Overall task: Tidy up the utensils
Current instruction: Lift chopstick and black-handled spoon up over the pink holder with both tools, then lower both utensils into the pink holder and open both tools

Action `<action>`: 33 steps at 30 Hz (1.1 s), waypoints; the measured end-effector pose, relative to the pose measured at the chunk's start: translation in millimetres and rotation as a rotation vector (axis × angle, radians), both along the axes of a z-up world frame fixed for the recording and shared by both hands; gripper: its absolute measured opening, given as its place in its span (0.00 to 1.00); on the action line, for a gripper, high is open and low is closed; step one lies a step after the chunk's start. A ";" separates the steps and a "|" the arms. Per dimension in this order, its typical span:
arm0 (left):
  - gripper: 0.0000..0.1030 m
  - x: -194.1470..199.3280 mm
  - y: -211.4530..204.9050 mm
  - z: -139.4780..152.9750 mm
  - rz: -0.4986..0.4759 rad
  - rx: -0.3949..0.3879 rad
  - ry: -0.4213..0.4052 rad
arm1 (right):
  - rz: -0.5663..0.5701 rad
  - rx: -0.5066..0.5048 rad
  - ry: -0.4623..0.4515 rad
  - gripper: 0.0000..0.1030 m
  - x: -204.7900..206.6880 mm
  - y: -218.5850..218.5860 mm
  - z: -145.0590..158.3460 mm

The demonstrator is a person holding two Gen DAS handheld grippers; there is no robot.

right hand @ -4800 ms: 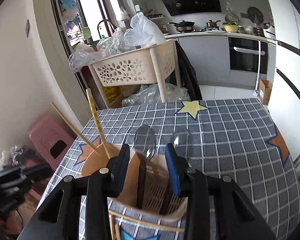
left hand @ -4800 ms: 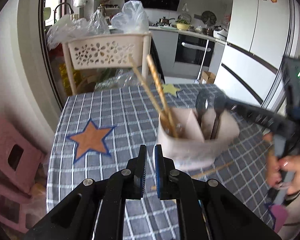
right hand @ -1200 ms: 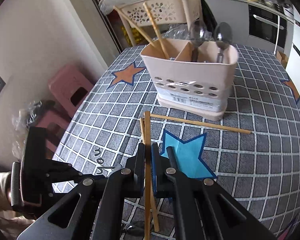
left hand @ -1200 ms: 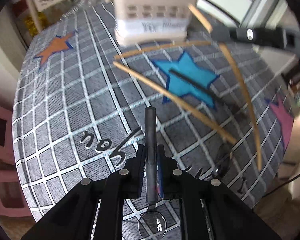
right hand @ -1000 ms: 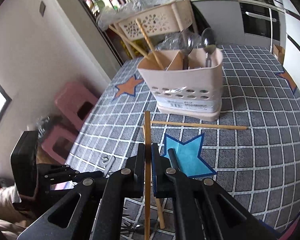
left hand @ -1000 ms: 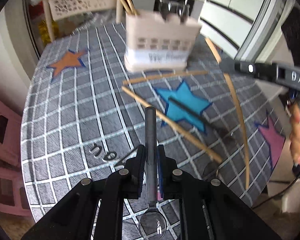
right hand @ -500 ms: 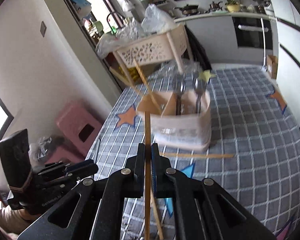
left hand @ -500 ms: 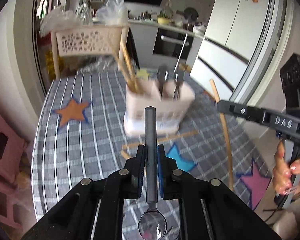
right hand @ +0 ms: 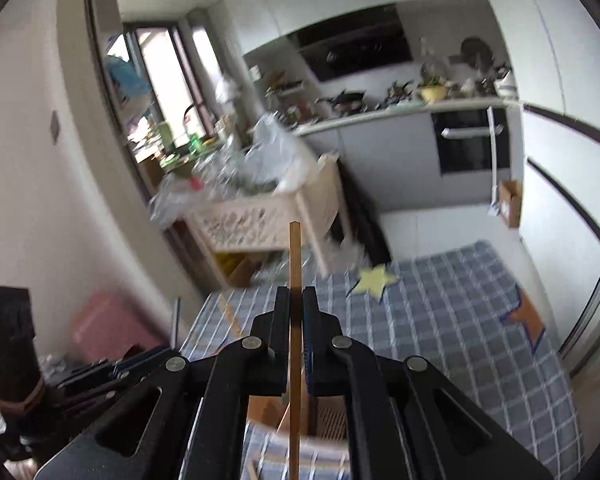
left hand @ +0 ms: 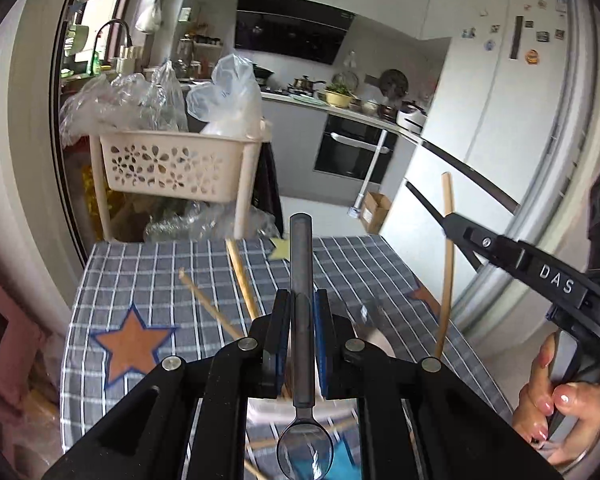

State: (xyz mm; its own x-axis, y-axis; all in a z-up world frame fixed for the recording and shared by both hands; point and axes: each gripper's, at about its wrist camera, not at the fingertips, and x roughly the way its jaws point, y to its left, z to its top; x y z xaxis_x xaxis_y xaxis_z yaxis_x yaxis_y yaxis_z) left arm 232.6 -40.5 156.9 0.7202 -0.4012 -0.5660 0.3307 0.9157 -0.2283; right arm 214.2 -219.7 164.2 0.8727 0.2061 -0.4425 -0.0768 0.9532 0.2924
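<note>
My left gripper [left hand: 302, 300] is shut on a metal spoon [left hand: 301, 280], handle pointing forward, bowl back toward the camera. It hovers over the beige utensil holder [left hand: 300, 410], mostly hidden under the jaws; two chopsticks [left hand: 242, 280] stand in it. My right gripper [right hand: 296, 296] is shut on a wooden chopstick [right hand: 295, 260], also over the holder [right hand: 276, 414]. It also shows in the left wrist view [left hand: 492, 246] with its chopstick [left hand: 446, 260] upright.
The table has a grey checked cloth [left hand: 140, 264] with star patches. A beige basket shelf [left hand: 168, 168] with plastic bags stands behind it. Pink stools [right hand: 100, 330] stand left of the table. More chopsticks [left hand: 340, 426] lie on the cloth near the holder.
Both grippers have risen and tilted up from the tabletop, carrying the spoon and the chopstick toward and above the holder. Earlier the left picked up the spoon and the right the chopstick.
</note>
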 end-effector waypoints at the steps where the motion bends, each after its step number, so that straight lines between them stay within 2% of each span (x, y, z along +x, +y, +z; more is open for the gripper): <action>1: 0.42 9.3 -2.8 0.1 0.011 0.000 -0.007 | -0.030 -0.011 -0.012 0.06 7.5 -0.7 2.3; 4: 0.42 25.7 -8.3 -1.4 0.028 -0.007 -0.021 | -0.089 -0.038 -0.051 0.06 27.6 -1.5 6.9; 10: 0.42 50.1 -24.8 -15.6 0.064 -0.003 -0.058 | -0.123 -0.086 -0.131 0.06 50.6 -1.2 8.5; 15: 0.42 53.6 -37.2 -38.0 0.096 0.039 -0.094 | -0.112 -0.100 -0.142 0.06 66.1 1.5 -17.7; 25: 0.42 34.2 -39.2 -82.7 0.140 0.089 -0.177 | -0.058 -0.154 -0.149 0.06 49.5 14.4 -72.7; 29: 0.42 22.9 -39.6 -97.4 0.133 0.151 -0.189 | -0.047 -0.178 -0.146 0.06 35.4 16.9 -83.7; 33: 0.43 13.4 -39.1 -101.6 0.125 0.184 -0.183 | -0.023 -0.187 -0.144 0.06 28.4 16.4 -80.9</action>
